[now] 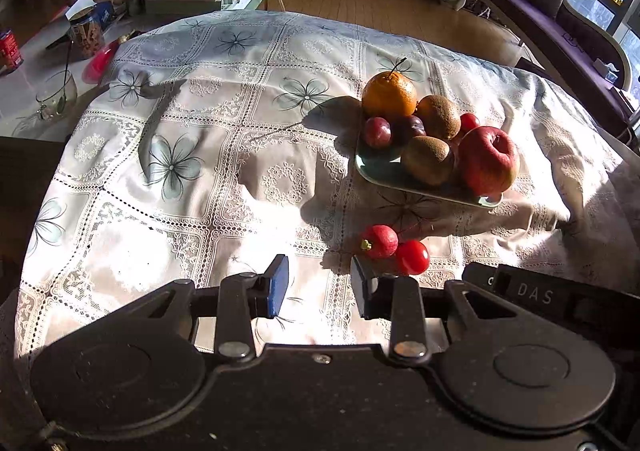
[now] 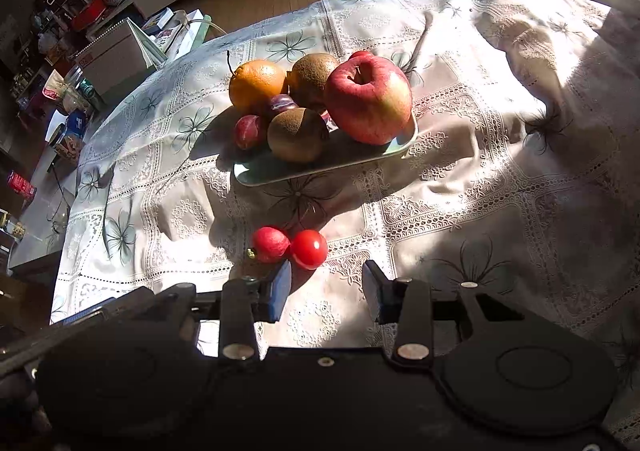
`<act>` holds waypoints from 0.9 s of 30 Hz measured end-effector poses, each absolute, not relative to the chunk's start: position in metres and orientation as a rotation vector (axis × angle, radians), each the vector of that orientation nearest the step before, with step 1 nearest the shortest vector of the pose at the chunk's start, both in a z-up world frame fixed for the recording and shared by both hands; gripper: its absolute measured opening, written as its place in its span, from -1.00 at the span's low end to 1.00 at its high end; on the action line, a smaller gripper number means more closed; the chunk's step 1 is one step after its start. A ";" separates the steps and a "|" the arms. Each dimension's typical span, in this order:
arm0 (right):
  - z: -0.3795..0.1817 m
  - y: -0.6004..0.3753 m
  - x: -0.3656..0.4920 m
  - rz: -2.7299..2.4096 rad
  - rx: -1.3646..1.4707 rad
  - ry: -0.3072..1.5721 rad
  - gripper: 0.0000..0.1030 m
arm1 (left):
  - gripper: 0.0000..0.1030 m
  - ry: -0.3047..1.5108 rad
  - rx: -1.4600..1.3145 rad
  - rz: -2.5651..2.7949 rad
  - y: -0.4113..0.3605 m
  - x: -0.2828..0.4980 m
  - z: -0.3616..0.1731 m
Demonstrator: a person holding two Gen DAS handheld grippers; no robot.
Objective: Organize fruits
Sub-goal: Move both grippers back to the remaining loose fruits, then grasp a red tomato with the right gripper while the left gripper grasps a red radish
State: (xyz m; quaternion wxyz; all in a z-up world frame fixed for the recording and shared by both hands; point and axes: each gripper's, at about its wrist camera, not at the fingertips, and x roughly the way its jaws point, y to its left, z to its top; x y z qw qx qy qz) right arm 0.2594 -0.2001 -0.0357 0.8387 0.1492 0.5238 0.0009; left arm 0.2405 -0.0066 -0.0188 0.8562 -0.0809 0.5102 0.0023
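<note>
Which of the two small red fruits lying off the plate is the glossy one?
The smooth cherry tomato, the one nearer the right tongs. It shows a bright highlight; the matte red fruit touching it looks dull and has a small stem nub.

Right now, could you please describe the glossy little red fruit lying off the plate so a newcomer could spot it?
Find the pale green plate piled with fruit on the lace tablecloth. Just in front of it, two small red fruits lie touching on the cloth. It is the smooth, shiny one, right of its matte, rough-skinned neighbour.
</note>
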 end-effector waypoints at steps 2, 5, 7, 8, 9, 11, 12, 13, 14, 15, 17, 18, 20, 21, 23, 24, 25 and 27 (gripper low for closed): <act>-0.046 -0.194 0.271 -0.021 0.305 1.133 -0.19 | -0.20 1.095 -0.165 0.041 -0.006 0.246 -0.032; -0.061 -0.187 0.285 -0.040 0.294 1.161 -0.19 | -0.20 1.150 -0.161 0.077 -0.003 0.255 -0.049; -0.071 -0.182 0.292 -0.037 0.292 1.183 -0.19 | -0.20 1.181 -0.170 0.091 0.001 0.258 -0.056; -0.074 -0.180 0.295 -0.037 0.286 1.192 -0.19 | -0.20 1.191 -0.174 0.093 0.003 0.259 -0.058; -0.078 -0.177 0.297 -0.042 0.273 1.198 -0.19 | -0.20 1.196 -0.172 0.100 0.004 0.261 -0.059; -0.085 -0.170 0.300 -0.059 0.238 1.203 -0.19 | -0.20 1.191 -0.169 0.110 0.009 0.262 -0.059; -0.088 -0.167 0.302 -0.066 0.220 1.205 -0.19 | -0.20 1.189 -0.167 0.109 0.010 0.262 -0.059; -0.091 -0.165 0.303 -0.066 0.210 1.207 -0.18 | -0.20 1.187 -0.166 0.109 0.012 0.262 -0.059; -0.094 -0.163 0.305 -0.052 0.213 1.206 -0.17 | -0.20 1.186 -0.166 0.111 0.014 0.262 -0.059; -0.096 -0.161 0.307 -0.044 0.219 1.207 -0.17 | -0.20 1.185 -0.168 0.116 0.017 0.263 -0.059; -0.100 -0.157 0.310 -0.033 0.232 1.216 -0.16 | -0.20 1.186 -0.163 0.114 0.019 0.264 -0.060; -0.103 -0.154 0.311 -0.031 0.231 1.224 -0.16 | -0.20 1.186 -0.159 0.114 0.020 0.264 -0.060; -0.109 -0.146 0.312 -0.024 0.204 1.229 -0.14 | -0.20 1.181 -0.158 0.118 0.022 0.264 -0.060; -0.110 -0.142 0.311 -0.021 0.176 1.220 -0.13 | -0.20 1.180 -0.159 0.117 0.023 0.264 -0.060; -0.112 -0.136 0.309 -0.028 0.133 1.198 -0.14 | -0.20 1.178 -0.158 0.110 0.024 0.264 -0.060; -0.113 -0.133 0.309 -0.037 0.117 1.195 -0.19 | -0.20 1.177 -0.156 0.105 0.024 0.264 -0.060; -0.112 -0.132 0.308 -0.046 0.099 1.188 -0.34 | -0.20 1.175 -0.152 0.096 0.023 0.265 -0.061; -0.110 -0.131 0.304 -0.035 0.083 1.172 -0.35 | -0.20 1.172 -0.142 0.080 0.021 0.264 -0.061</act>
